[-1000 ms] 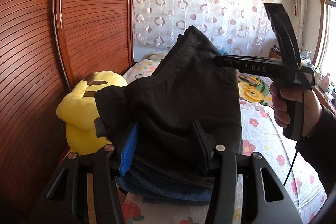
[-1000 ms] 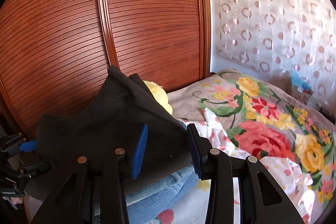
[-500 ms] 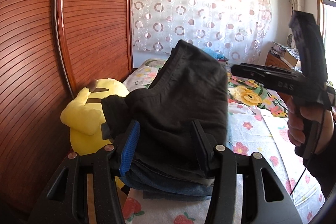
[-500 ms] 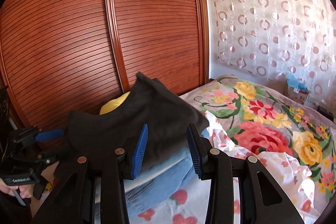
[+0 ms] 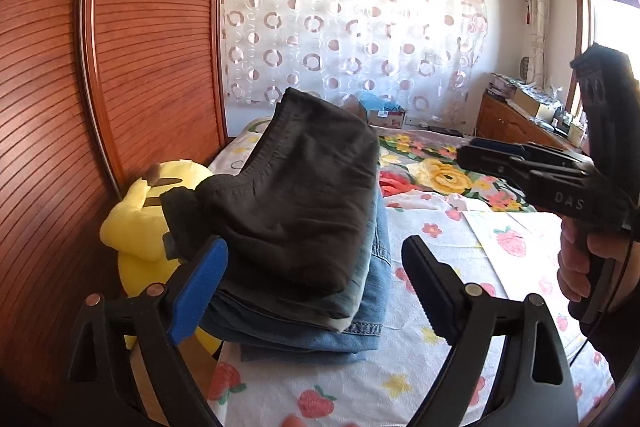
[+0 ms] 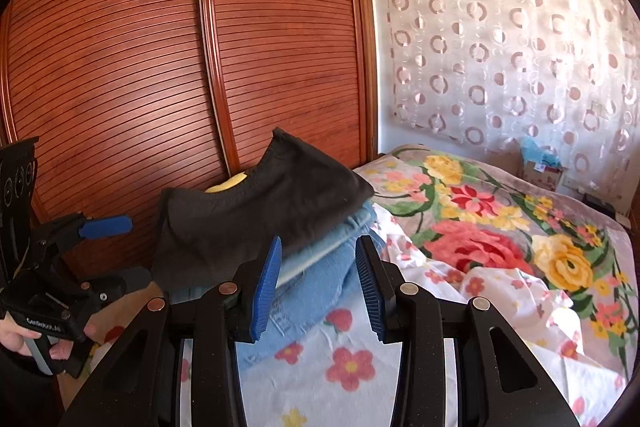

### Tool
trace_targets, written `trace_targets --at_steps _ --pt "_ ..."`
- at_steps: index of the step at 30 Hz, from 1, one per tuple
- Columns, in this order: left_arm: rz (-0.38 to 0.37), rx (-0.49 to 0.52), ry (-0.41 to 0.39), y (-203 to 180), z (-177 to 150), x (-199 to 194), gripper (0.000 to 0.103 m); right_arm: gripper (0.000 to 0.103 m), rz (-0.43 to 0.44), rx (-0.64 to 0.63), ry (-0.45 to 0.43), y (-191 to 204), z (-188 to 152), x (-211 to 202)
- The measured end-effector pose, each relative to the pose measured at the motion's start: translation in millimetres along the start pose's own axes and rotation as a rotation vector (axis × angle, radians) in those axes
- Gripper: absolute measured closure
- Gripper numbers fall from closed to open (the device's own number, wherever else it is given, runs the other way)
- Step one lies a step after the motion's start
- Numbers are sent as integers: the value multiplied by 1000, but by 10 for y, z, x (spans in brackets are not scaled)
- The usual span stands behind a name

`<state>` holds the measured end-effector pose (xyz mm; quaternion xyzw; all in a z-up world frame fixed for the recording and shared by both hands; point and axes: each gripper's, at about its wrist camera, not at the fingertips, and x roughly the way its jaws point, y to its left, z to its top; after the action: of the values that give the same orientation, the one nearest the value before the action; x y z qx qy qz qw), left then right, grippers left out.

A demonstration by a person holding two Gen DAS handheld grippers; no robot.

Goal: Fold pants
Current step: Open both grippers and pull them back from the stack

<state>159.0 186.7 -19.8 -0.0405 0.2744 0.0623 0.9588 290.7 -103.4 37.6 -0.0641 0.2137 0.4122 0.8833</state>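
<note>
Left hand-held gripper point(image 5: 316, 279) is opening, releasing the black pants point(image 5: 296, 195) ahead onto the jeans stack point(image 5: 352, 323); right hand-held gripper point(image 6: 316, 291) is hanging part-open, empty.

"das" is printed on the right tongs point(image 5: 496, 163).

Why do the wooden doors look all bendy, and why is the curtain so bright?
In both wrist views the fisheye lens bows the straight slats of the wooden doors into curves and darkens the corners. In the left wrist view daylight glows through the curtain and washes out the window. In the right wrist view the folded jeans look slightly smeared.
</note>
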Motion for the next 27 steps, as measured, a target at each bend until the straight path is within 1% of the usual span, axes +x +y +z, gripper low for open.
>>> trace_targets --at_steps 2,6,14,15,16,22,24,27 --pt "10 12 3 -54 -12 -24 14 63 -6 10 -1 10 -50 -77" --pt "-11 34 1 -161 -41 -93 14 63 -24 23 0 45 -141 -224" --pt "-91 55 -10 -410 -73 -253 14 62 -89 61 -6 150 -325 -638" --pt "-95 66 -11 -467 -80 -274 14 58 -102 68 -6 159 -352 -697" --pt "-98 77 -15 -516 -90 -297 14 57 -119 77 -7 168 -384 -765" --pt "-123 105 -15 -793 -165 -391 14 55 -201 127 -8 287 -582 -1120" --pt "-124 108 -11 -878 -203 -407 14 50 -223 142 -10 346 -639 -1224" --pt "-155 117 -4 -1003 -268 -439 14 45 -270 154 -7 458 -721 -1375"
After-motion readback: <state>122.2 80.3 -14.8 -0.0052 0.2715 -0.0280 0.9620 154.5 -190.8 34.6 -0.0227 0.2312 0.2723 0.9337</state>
